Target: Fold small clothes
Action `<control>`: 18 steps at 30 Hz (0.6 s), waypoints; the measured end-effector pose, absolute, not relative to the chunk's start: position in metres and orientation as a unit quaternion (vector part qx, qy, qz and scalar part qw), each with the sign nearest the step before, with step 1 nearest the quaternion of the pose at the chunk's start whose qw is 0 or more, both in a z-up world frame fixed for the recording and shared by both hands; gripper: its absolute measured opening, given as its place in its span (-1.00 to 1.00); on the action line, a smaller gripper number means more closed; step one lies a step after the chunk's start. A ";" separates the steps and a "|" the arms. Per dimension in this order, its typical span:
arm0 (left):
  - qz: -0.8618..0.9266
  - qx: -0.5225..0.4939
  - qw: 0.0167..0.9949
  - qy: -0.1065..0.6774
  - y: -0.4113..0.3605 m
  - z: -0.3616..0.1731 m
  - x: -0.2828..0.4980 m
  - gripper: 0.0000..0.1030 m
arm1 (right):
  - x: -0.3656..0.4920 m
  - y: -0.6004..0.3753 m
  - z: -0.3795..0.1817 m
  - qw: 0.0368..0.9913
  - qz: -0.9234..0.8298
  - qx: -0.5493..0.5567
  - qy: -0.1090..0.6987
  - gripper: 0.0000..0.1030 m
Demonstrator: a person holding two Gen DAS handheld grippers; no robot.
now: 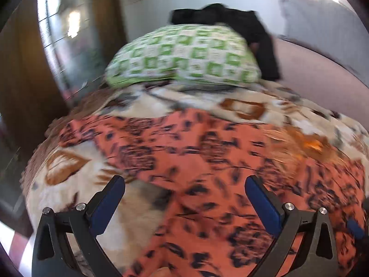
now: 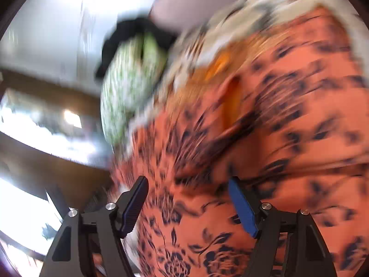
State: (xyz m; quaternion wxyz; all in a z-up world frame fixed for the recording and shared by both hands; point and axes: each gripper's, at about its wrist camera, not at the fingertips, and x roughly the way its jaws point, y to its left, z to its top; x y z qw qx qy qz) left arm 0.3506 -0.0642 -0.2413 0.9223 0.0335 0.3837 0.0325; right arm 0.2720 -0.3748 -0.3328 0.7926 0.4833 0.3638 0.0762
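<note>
Left gripper (image 1: pixel 184 190) hangs with its jaws spread wide, nothing between the blue pads. Under it and ahead of it lies the orange floral garment (image 1: pixel 196 152), spread over a cream and brown blanket (image 1: pixel 69 184) that shows off its left finger. Only this view shows the bed clearly: beyond the garment sits a green checked pillow (image 1: pixel 184 57), and a black cloth (image 1: pixel 249 30) is draped behind it and down its right side.

Over to the right wrist, and it's a blur. Right gripper (image 2: pixel 188 195) is parted too, the pads clear of the fabric, holding nothing. The garment fills everything ahead and to its right, and here alone a plain orange inner face (image 2: pixel 233 97) shows at a fold. The pillow sits far ahead, left of the fingers, smeared.
</note>
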 end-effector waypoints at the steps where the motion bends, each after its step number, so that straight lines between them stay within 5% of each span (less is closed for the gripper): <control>1: 0.012 0.042 0.923 0.382 -0.078 -0.242 0.348 1.00 | 0.264 -0.391 -0.336 0.787 0.065 0.507 0.345 0.31; 3: -0.028 0.060 0.923 0.380 -0.109 -0.246 0.344 1.00 | 0.256 -0.414 -0.346 0.778 0.041 0.533 0.331 0.06; 9: -0.100 0.111 0.921 0.360 -0.185 -0.254 0.325 1.00 | 0.246 -0.461 -0.373 0.740 -0.022 0.569 0.356 -0.20; 11: -0.112 0.120 0.924 0.345 -0.203 -0.253 0.318 1.00 | 0.239 -0.477 -0.390 0.714 -0.030 0.602 0.356 -0.43; 18: -0.061 0.215 0.917 0.330 -0.268 -0.279 0.332 1.00 | 0.239 -0.490 -0.408 0.673 -0.012 0.656 0.341 -0.46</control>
